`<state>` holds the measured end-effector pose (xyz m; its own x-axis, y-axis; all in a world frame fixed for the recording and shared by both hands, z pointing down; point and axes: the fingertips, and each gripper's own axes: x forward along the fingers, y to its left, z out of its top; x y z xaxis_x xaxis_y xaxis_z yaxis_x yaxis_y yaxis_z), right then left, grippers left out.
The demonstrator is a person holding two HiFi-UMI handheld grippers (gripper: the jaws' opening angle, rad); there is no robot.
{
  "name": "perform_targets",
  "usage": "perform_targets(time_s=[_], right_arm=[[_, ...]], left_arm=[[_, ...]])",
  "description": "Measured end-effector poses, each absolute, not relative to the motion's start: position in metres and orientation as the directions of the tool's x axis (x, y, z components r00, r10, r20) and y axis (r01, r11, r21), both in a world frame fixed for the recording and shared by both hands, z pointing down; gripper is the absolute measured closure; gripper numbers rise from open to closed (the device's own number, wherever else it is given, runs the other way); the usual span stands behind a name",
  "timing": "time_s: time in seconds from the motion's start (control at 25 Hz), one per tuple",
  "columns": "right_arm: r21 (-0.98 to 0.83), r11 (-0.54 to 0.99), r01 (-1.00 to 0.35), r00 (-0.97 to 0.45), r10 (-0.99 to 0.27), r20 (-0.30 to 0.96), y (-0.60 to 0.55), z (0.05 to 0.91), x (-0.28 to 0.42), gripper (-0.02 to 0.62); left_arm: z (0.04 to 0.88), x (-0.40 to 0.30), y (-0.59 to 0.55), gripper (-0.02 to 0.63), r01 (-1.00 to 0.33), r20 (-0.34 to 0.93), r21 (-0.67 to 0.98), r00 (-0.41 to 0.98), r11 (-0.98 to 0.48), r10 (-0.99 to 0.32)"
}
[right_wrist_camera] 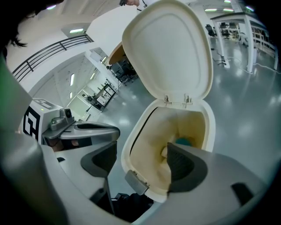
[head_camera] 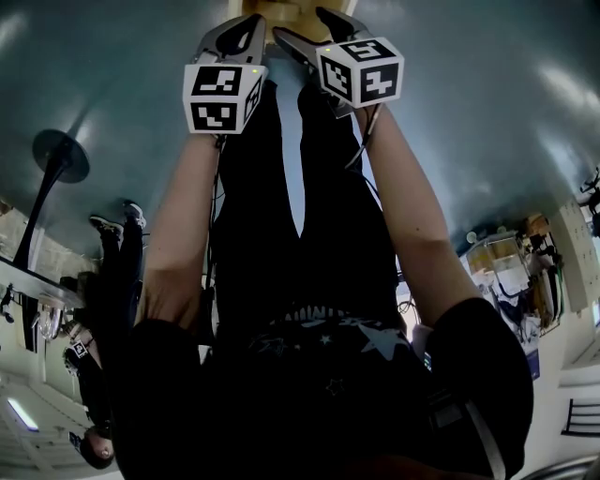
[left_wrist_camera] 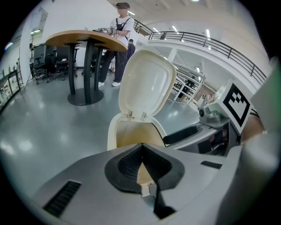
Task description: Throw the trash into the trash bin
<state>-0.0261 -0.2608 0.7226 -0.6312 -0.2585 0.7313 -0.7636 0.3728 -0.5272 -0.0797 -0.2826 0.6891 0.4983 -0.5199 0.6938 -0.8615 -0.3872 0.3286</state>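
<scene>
Both bare forearms, left forearm (head_camera: 183,225) and right forearm (head_camera: 412,216), reach forward side by side, and both grippers tilt downward. The left gripper (head_camera: 246,23) has its jaws closed tip to tip. The right gripper (head_camera: 305,26), just beside it, has its jaws spread wide apart.

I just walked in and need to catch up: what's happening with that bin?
A person holds a gripper in each hand just above a cream trash bin whose lid stands open. The right gripper has its fingers wide apart with nothing between them. The left gripper has its fingers closed together, empty. A teal piece lies deep inside the bin, so the trash seems to be in already.
</scene>
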Motion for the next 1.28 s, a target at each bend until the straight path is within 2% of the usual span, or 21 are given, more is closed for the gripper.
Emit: perform_targets(time_s=[0.08,0.2,0.4,0.56,0.8,0.96,1.28], right_arm=[[-0.512,0.384,-0.769,-0.623,-0.268,0.735,-0.262,0.717,-0.023,0.229],[-0.476,0.406,-0.78,-0.604,-0.289,0.743,-0.265,0.705,-0.014,0.312],[-0.51,0.404,-0.76,-0.633,-0.281,0.721,-0.261,0.683,-0.018,0.359],[-0.495,0.423,-0.759,-0.633,-0.3,0.714,-0.263,0.662,-0.022,0.442],[-0.493,0.468,-0.733,-0.662,-0.324,0.676,-0.263,0.617,-0.024,0.442],[-0.486,0.482,-0.729,-0.671,-0.358,0.65,-0.269,0.587,-0.016,0.497],[-0.494,0.478,-0.726,-0.682,-0.41,0.606,-0.262,0.532,0.028,0.512]], left_arm=[[0.684,-0.077,-0.282,0.595,-0.861,0.689,0.328,0.5,-0.389,-0.525],[0.676,-0.072,-0.282,0.595,-0.862,0.682,0.326,0.498,-0.387,-0.535],[0.657,-0.074,-0.277,0.595,-0.864,0.663,0.327,0.499,-0.384,-0.558],[0.643,-0.076,-0.274,0.595,-0.864,0.652,0.312,0.498,-0.396,-0.571],[0.608,-0.07,-0.272,0.595,-0.871,0.632,0.26,0.48,-0.416,-0.609],[0.579,-0.065,-0.279,0.595,-0.883,0.606,0.241,0.462,-0.404,-0.648],[0.526,-0.046,-0.273,0.595,-0.903,0.563,0.208,0.424,-0.376,-0.709]])
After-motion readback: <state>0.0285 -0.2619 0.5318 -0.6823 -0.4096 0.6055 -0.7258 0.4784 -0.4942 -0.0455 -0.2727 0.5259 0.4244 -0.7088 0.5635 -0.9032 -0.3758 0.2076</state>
